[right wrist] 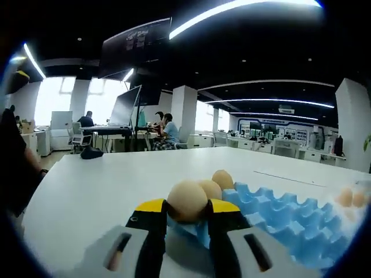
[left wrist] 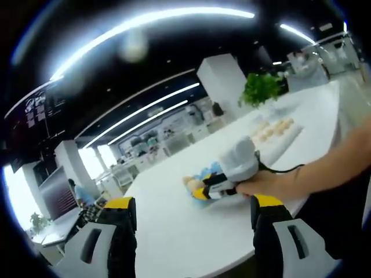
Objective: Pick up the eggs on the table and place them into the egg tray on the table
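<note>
Long white worktop (right wrist: 87, 191) in an open office with ceiling strip lights, right gripper (right wrist: 186, 215) jaws clamped on an egg (right wrist: 186, 201) at the blue egg tray (right wrist: 290, 217) edge, two eggs (right wrist: 217, 184) behind, left gripper (left wrist: 194, 223) jaws apart above the worktop, potted plant (left wrist: 261, 88) at the far end

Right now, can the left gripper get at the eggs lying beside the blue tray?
Probably not directly: the right gripper, with the hand holding it, sits over those eggs, while the left gripper hangs open, back from them.

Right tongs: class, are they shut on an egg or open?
Shut on an egg: in the right gripper view, the right tongs clamp a tan egg between yellow-tipped jaws, at the blue egg tray's edge.
</note>
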